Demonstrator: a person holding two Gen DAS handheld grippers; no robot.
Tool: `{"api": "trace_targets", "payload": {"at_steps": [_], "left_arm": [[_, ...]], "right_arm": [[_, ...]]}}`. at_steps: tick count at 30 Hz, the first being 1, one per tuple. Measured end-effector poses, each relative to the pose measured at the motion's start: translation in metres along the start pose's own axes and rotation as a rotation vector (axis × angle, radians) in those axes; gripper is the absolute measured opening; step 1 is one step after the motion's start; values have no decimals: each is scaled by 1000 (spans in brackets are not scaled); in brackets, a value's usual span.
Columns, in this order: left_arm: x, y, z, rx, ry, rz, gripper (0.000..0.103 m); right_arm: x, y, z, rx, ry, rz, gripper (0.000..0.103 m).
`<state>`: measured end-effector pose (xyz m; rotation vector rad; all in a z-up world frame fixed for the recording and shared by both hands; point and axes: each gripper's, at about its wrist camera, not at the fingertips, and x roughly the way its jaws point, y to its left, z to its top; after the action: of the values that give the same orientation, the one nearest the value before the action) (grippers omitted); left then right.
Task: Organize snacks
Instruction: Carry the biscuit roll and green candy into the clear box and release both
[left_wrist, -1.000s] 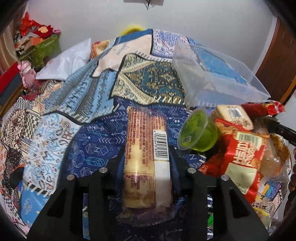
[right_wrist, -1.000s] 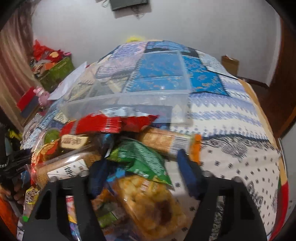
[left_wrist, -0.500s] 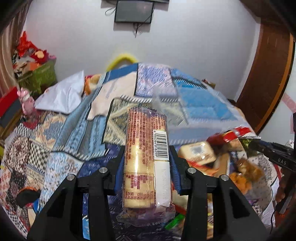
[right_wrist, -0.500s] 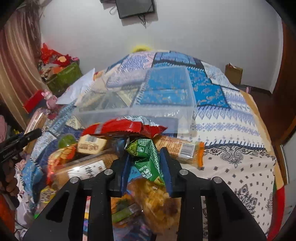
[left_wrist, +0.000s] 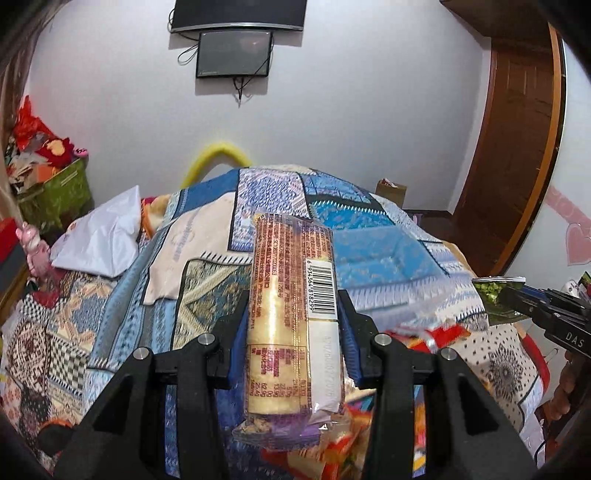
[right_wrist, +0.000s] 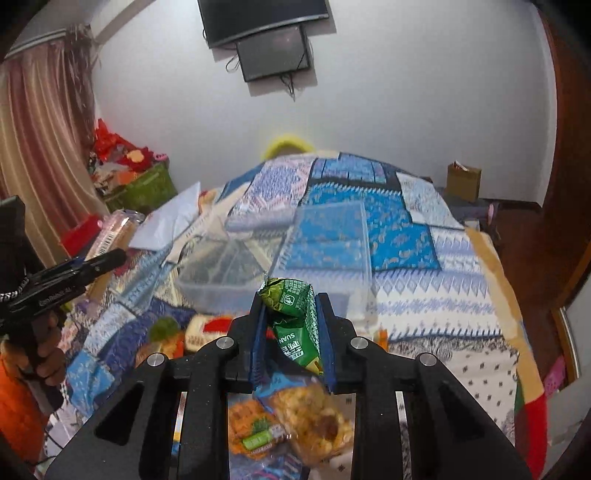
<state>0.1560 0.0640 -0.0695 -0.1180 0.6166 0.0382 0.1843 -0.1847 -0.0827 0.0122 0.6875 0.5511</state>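
**Green packet and biscuit roll both lifted clear of the pile**

Plastic-wrapped and barcoded, the long biscuit roll (left_wrist: 293, 314) sits lengthwise in the left gripper (left_wrist: 293, 343), whose jaws are closed part-way against its two sides. A second ago this roll hovered low over the heap beside a green jelly cup; now it rides high, with the wall screen and doorway filling the view beyond it. The right gripper (right_wrist: 291, 336) was spread open over the heap a second ago. It has since pinched narrow on the green snack packet (right_wrist: 293, 314) and raised it, so the packet now stands between the blue pads above the remaining snack pile (right_wrist: 288, 432).

Both tongs therefore carry one item each, and the picking step looks finished for this pair. The clear plastic bin (right_wrist: 280, 266) lies ahead on the patterned bedspread (right_wrist: 406, 236), open and apparently without snacks, so the likely next move is to carry both forward and release them inside it.
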Motion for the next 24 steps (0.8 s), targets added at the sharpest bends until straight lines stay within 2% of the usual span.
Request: {"api": "trace_targets", "payload": {"at_steps": [11,24], "left_arm": [[64,-13,27,17,58,-23,43],[143,-12,20,16,242,-55,43]], "right_arm": [[43,-7,35,2,-14,11,23],[114,-23,34,24,134,27,23]]}}
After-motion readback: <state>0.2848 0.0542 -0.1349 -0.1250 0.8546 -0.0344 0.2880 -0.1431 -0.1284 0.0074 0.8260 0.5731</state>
